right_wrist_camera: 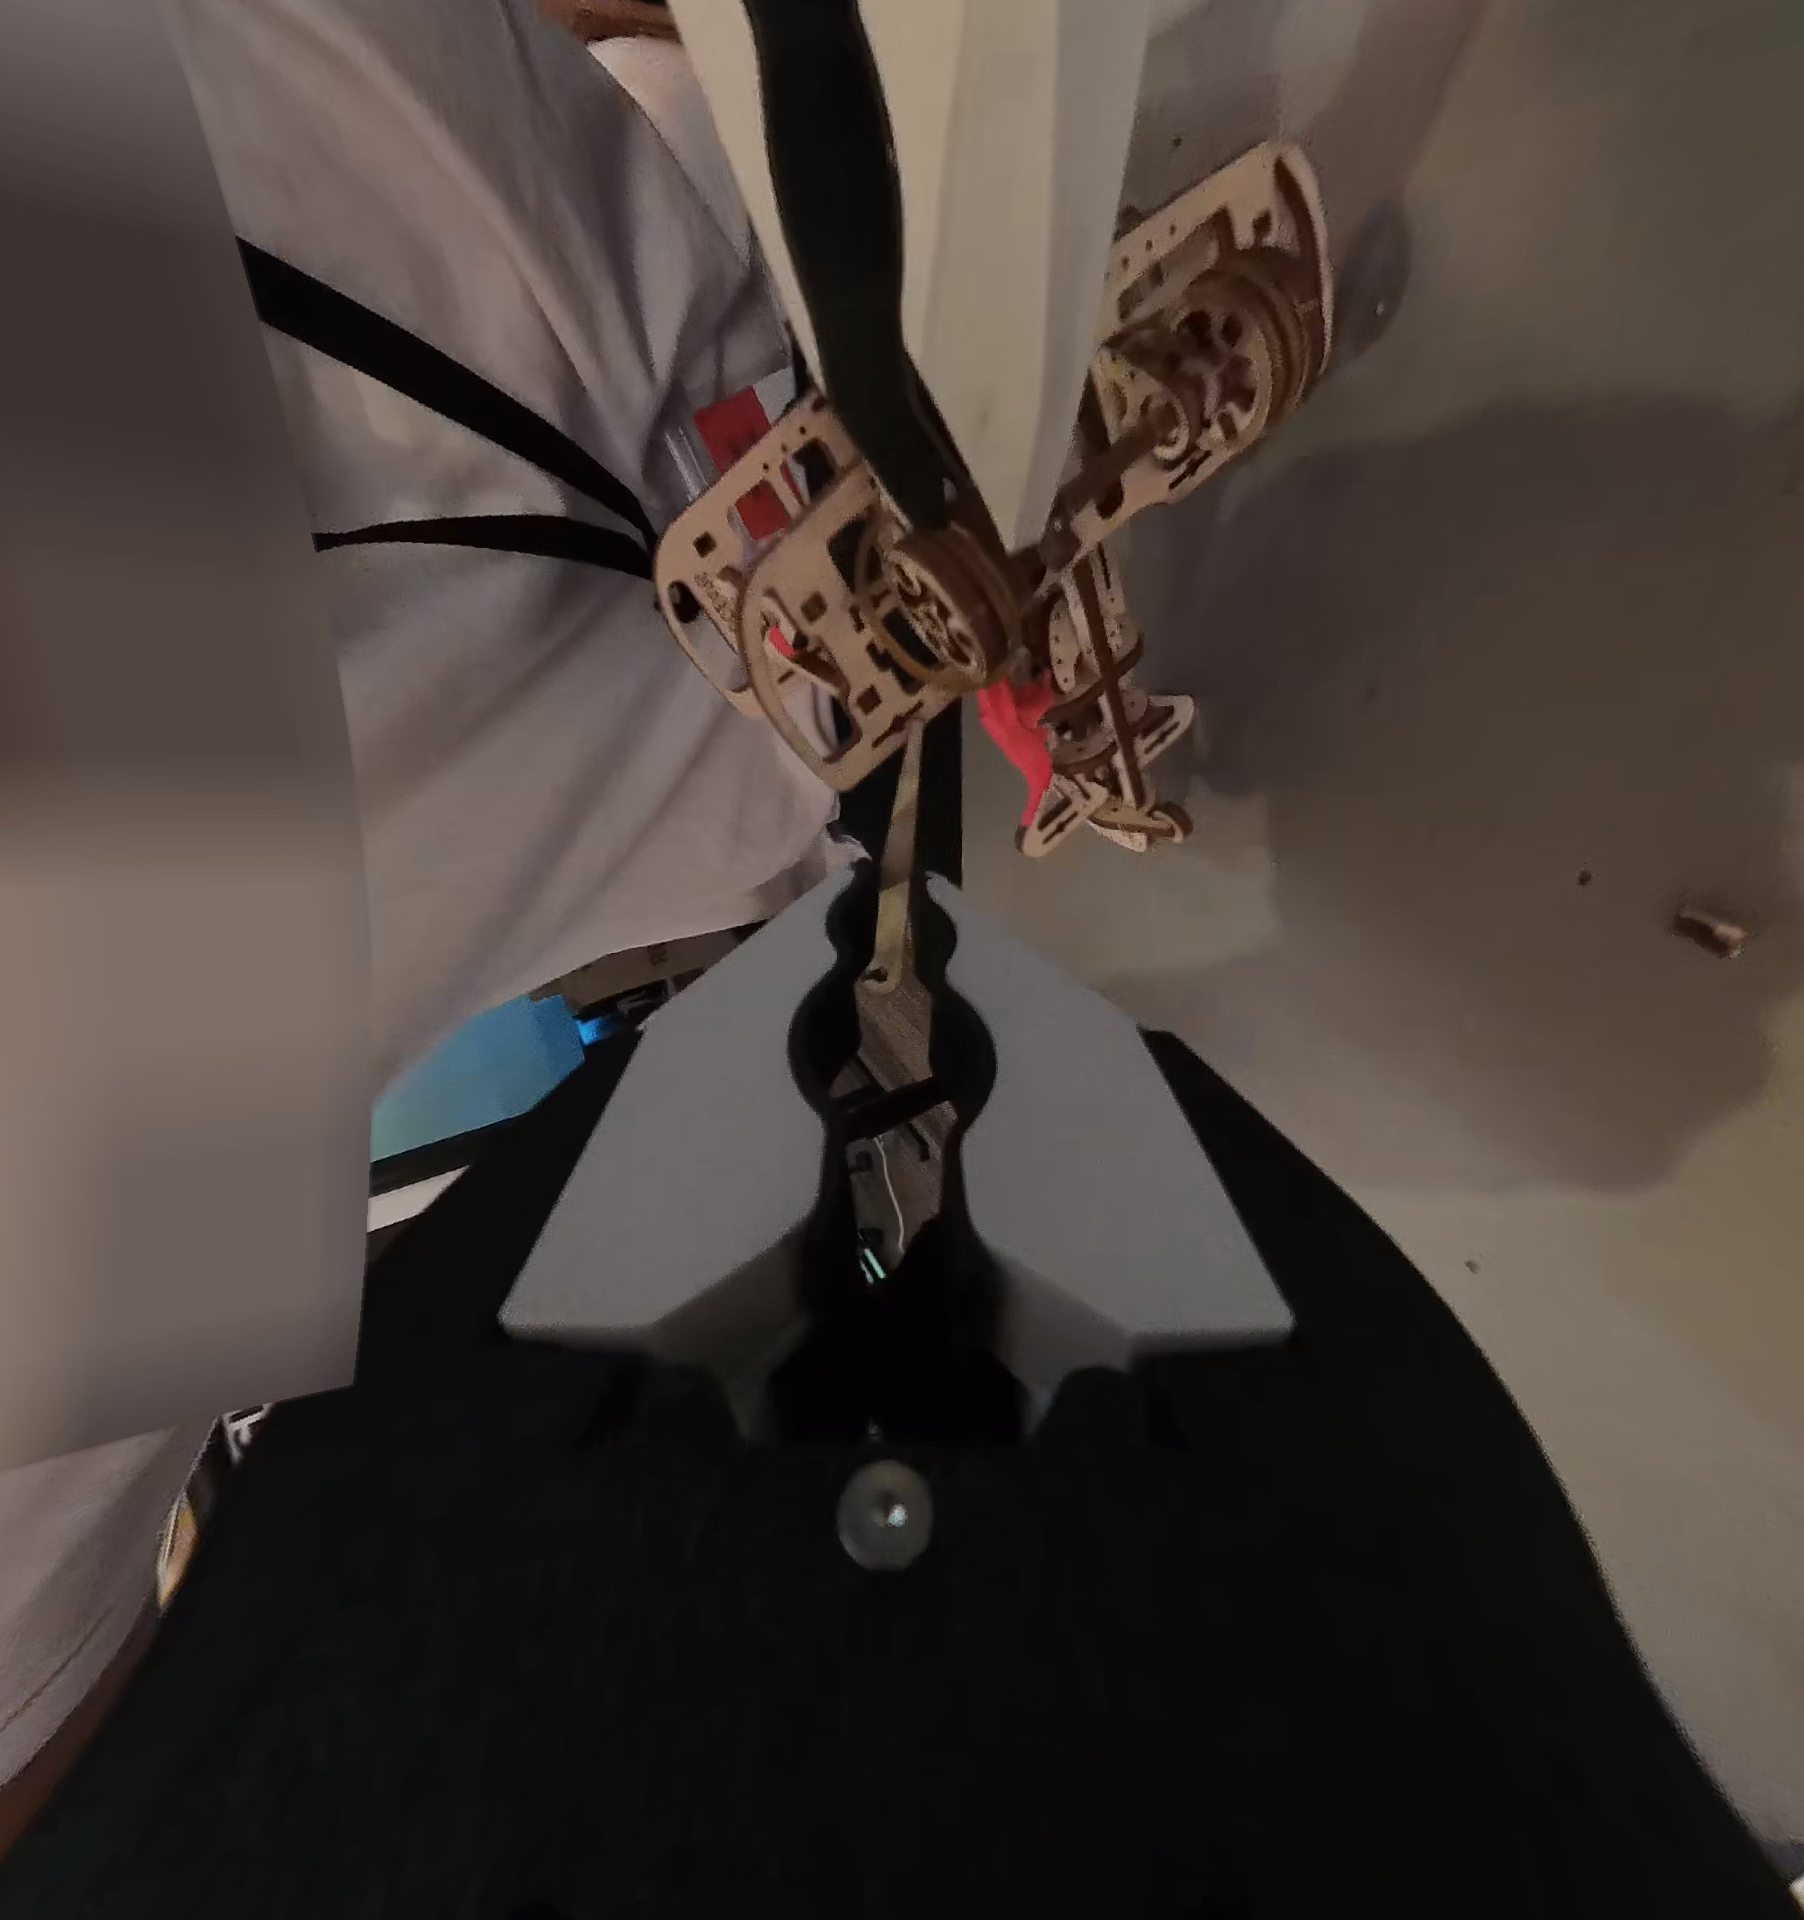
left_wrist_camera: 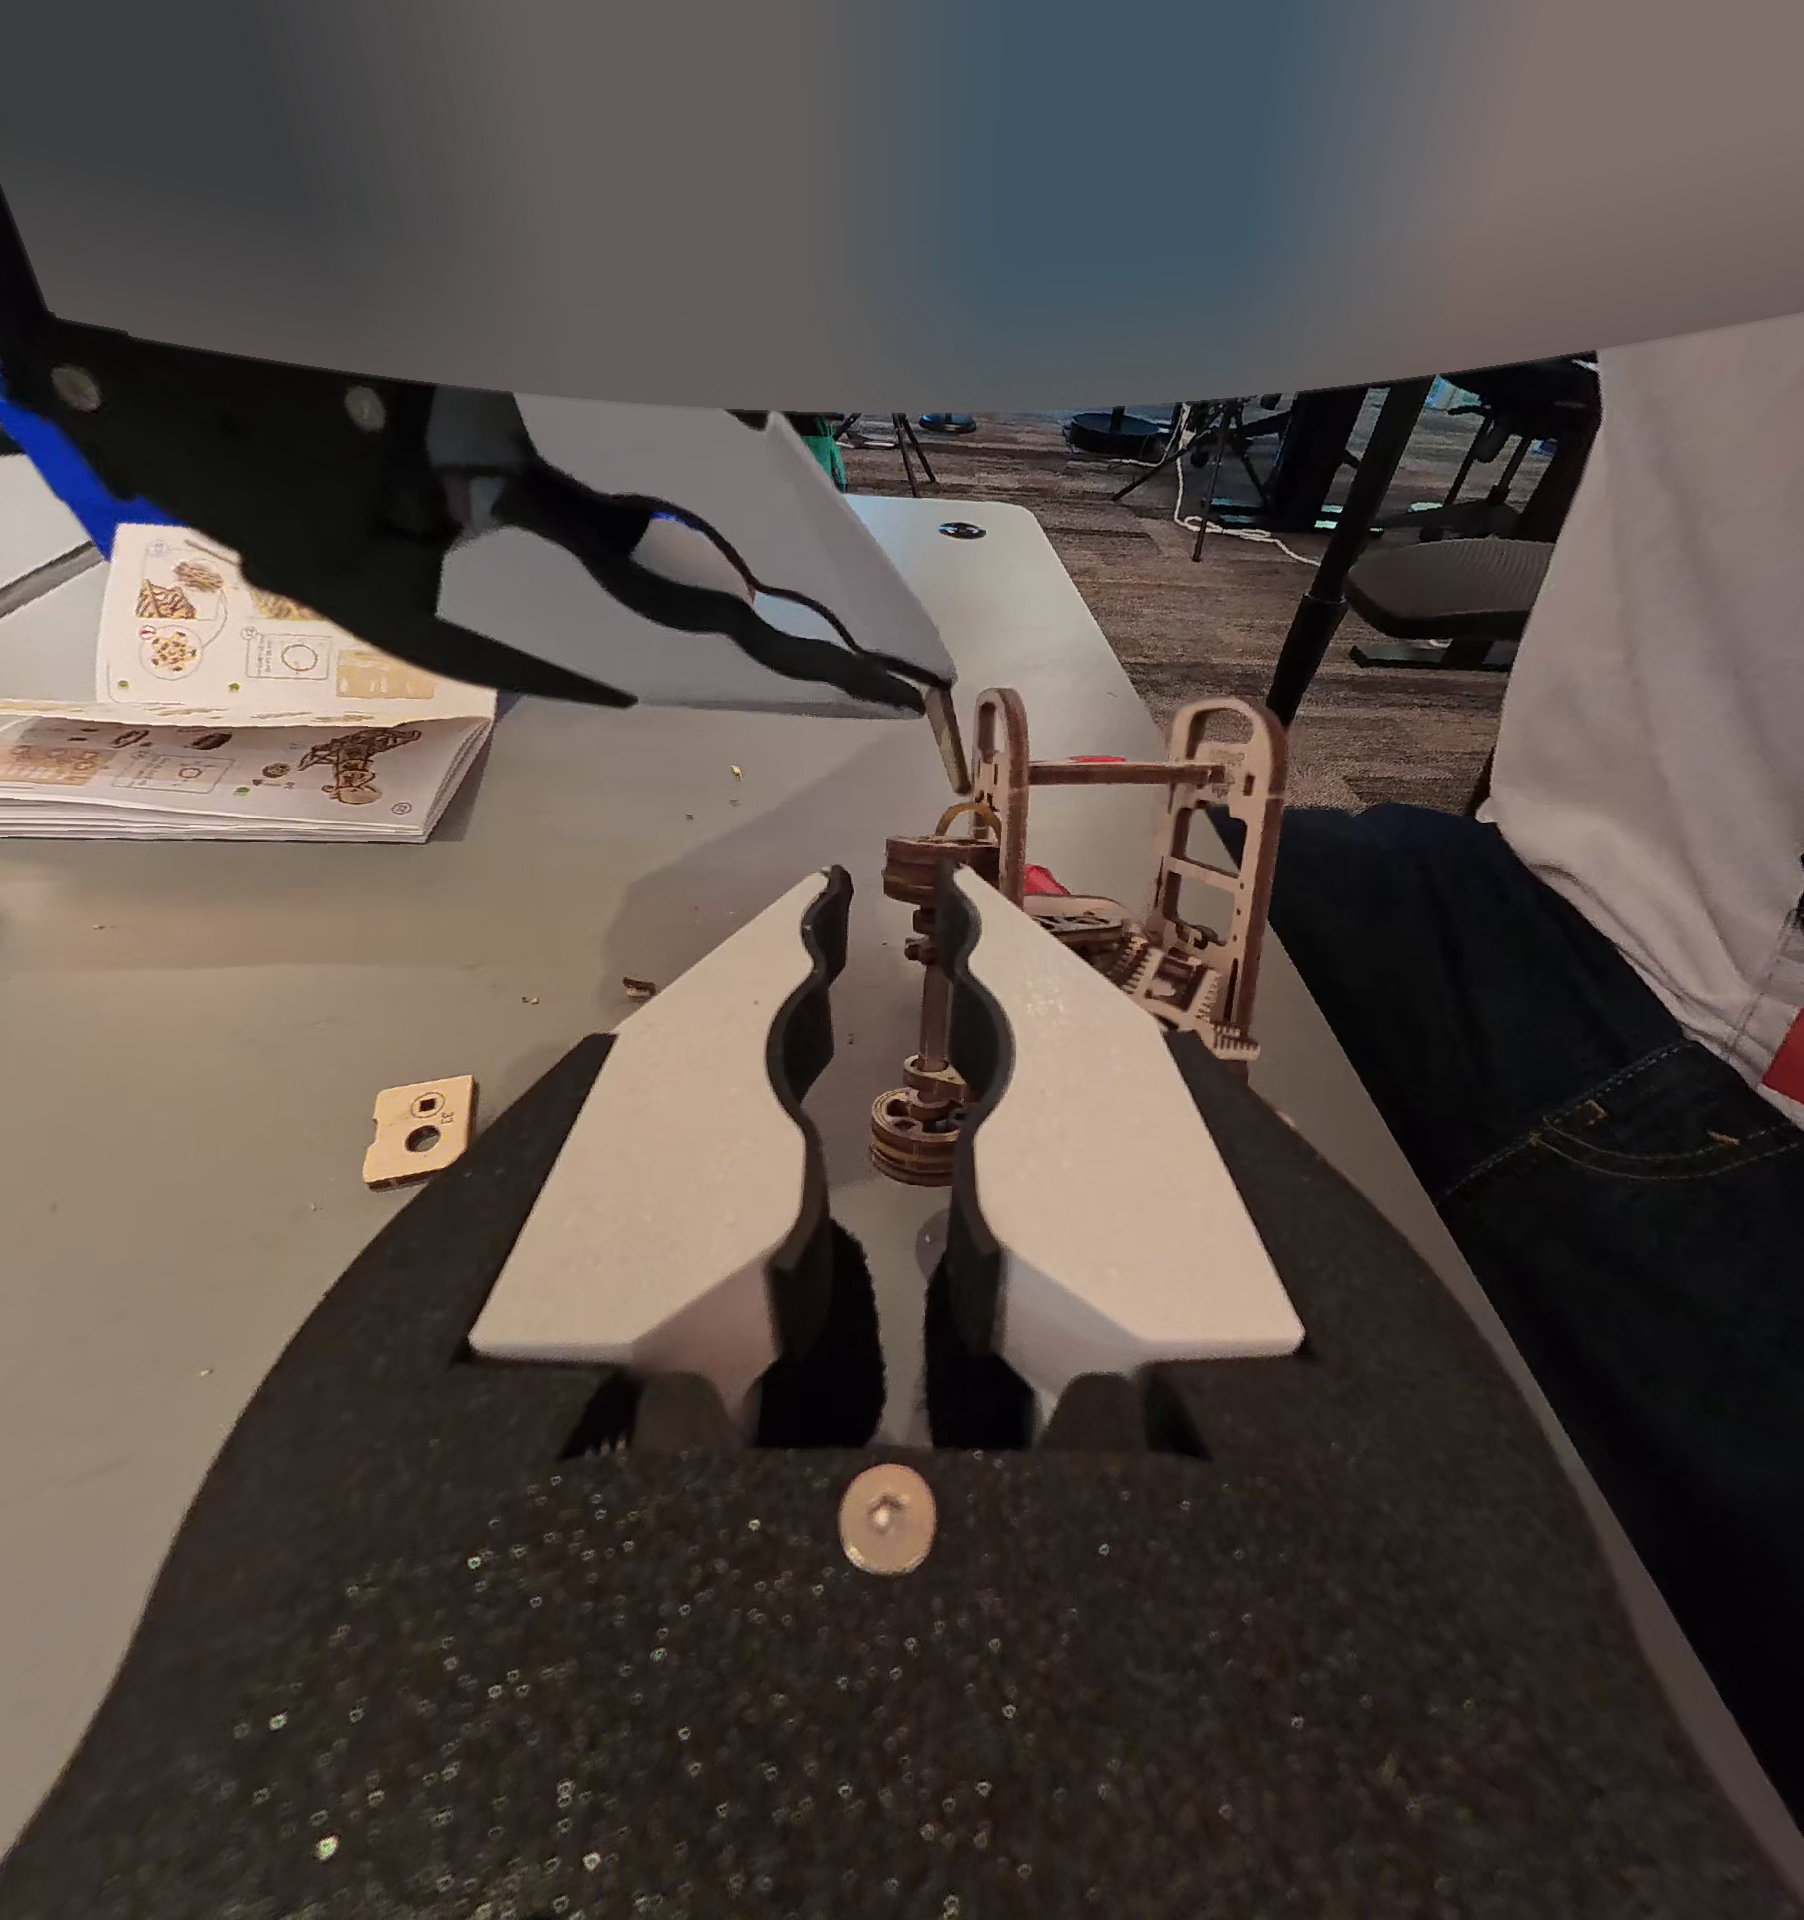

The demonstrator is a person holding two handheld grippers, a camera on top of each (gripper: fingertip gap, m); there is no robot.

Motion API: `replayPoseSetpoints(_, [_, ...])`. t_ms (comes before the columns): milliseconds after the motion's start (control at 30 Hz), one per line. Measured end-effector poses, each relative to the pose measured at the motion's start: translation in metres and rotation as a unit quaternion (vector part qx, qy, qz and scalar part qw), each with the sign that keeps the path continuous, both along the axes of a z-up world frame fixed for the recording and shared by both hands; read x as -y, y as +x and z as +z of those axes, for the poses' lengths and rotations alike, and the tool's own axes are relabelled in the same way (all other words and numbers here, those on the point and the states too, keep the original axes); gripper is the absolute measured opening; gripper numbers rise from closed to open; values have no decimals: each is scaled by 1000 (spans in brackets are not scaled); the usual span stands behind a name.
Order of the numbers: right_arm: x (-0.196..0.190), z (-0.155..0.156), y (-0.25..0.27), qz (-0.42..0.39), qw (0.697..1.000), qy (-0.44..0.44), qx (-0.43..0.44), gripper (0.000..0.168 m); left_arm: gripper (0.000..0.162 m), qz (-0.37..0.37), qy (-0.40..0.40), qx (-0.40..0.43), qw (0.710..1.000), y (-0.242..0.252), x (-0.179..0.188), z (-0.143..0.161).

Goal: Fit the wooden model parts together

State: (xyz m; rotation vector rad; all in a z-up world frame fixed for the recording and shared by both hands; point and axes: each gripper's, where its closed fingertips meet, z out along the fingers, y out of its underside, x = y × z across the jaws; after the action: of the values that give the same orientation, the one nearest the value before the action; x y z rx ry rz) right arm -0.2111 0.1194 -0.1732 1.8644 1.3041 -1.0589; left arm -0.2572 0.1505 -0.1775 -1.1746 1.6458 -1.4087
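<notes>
Your left gripper [left_wrist_camera: 893,883] sits low over the grey table [left_wrist_camera: 254,987], fingers narrowed around the wooden axle [left_wrist_camera: 934,997] with a wheel [left_wrist_camera: 913,1132] at its near end and a stacked pulley [left_wrist_camera: 924,868] at the far end; from the left wrist view I cannot tell if the pads really bite it or only flank it. That axle runs up into the wooden model frame [left_wrist_camera: 1225,831], which stands upright near the table's right edge, its two arched side plates joined by a crossbar [left_wrist_camera: 1116,774].

Your right gripper [left_wrist_camera: 919,691] comes in from the upper left, tips pinched tight on a thin wooden strip [left_wrist_camera: 948,743] that hangs down, its lower end against the frame's left plate. From the right wrist view that same strip [right_wrist_camera: 903,894] runs between your fingertips toward the model's wheel [right_wrist_camera: 939,613], with a red piece [right_wrist_camera: 1017,727] beside it.

A loose flat wooden plate [left_wrist_camera: 420,1127] with two holes lies on the table to your left. The open instruction booklet [left_wrist_camera: 223,769] lies farther back on the left. A person in a white shirt [left_wrist_camera: 1708,644] sits at the table's right edge.
</notes>
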Motion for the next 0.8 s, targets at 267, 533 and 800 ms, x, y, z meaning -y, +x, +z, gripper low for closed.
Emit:
replayPoseSetpoints(267, [-1, 0, -8, -22, 1000, 12, -18, 4, 13, -1, -3, 1, 1000, 0, 1, 0])
replayPoseSetpoints(533, [-2, 0, -12, -44, 998, 6, -39, 4, 13, -1, 1, 2, 1000, 0, 1, 0])
replayPoseSetpoints(800, [-3, -1, -25, -148, 985, 31, -85, 3, 12, -2, 7, 1, 1000, 0, 3, 0])
